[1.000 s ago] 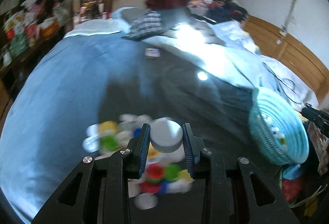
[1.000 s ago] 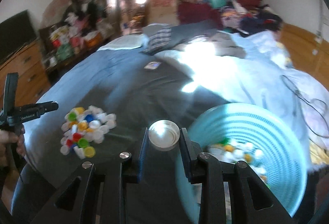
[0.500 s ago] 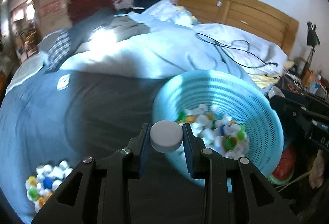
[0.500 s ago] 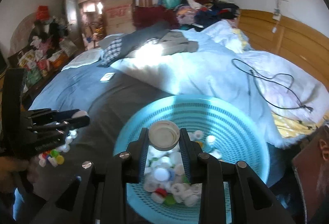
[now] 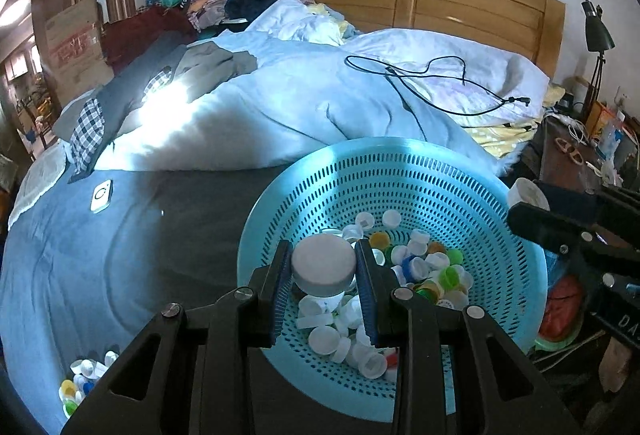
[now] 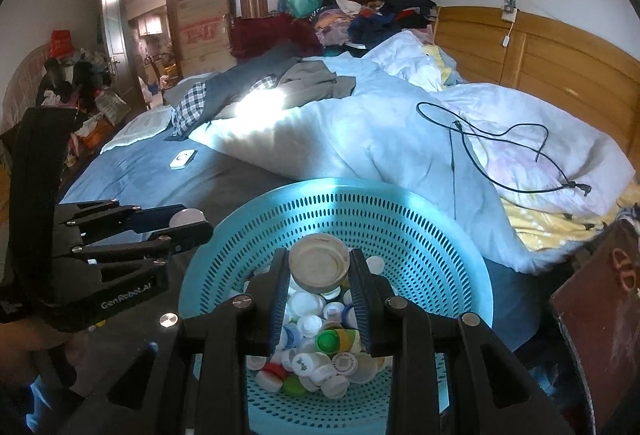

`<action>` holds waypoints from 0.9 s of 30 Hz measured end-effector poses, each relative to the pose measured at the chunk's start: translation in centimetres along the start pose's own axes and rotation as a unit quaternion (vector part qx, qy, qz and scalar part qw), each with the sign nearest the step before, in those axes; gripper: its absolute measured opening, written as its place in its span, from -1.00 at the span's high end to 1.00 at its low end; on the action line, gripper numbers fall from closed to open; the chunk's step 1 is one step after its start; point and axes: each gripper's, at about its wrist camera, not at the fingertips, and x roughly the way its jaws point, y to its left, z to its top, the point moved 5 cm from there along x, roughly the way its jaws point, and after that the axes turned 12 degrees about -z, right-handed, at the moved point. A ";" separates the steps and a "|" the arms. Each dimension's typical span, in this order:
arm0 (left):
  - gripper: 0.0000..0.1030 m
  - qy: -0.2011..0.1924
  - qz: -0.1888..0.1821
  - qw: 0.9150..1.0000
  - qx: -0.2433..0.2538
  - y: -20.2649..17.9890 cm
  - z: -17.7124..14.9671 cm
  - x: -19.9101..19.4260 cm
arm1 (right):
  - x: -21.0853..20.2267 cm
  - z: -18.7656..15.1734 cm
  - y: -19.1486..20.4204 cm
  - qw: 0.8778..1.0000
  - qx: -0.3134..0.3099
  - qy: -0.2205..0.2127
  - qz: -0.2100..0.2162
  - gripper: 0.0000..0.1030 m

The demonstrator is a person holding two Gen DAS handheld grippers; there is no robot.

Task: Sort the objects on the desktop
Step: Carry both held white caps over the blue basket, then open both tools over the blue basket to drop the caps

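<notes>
— Between your left gripper's (image 5: 324, 269) jaws, what did you have?

— You had a white cap (image 5: 323, 271) clamped there, over the blue basket (image 5: 304, 195) of loose caps (image 5: 420, 267). Your right gripper (image 6: 319, 275) clasped a beige cap (image 6: 319, 262) above the same basket.

— And around it?

— A small cap pile (image 5: 82, 379) lay on the bed (image 5: 80, 255) at your lower left. Beyond the basket sat a white remote (image 5: 101, 195), a rumpled duvet (image 5: 300, 103), a black cable (image 5: 432, 75), then the wooden headboard (image 5: 460, 3).
</notes>
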 end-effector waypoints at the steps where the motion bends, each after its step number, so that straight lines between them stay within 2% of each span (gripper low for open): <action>1: 0.48 0.001 0.000 1.000 0.001 -0.1 0.0 0.1 | 0.1 -0.1 0.0 1.000 0.000 0.001 0.000 0.39; 27: 0.48 0.009 -0.010 1.000 0.005 -1.1 0.8 1.4 | 1.0 -0.5 -0.3 1.000 0.001 0.010 0.003 0.38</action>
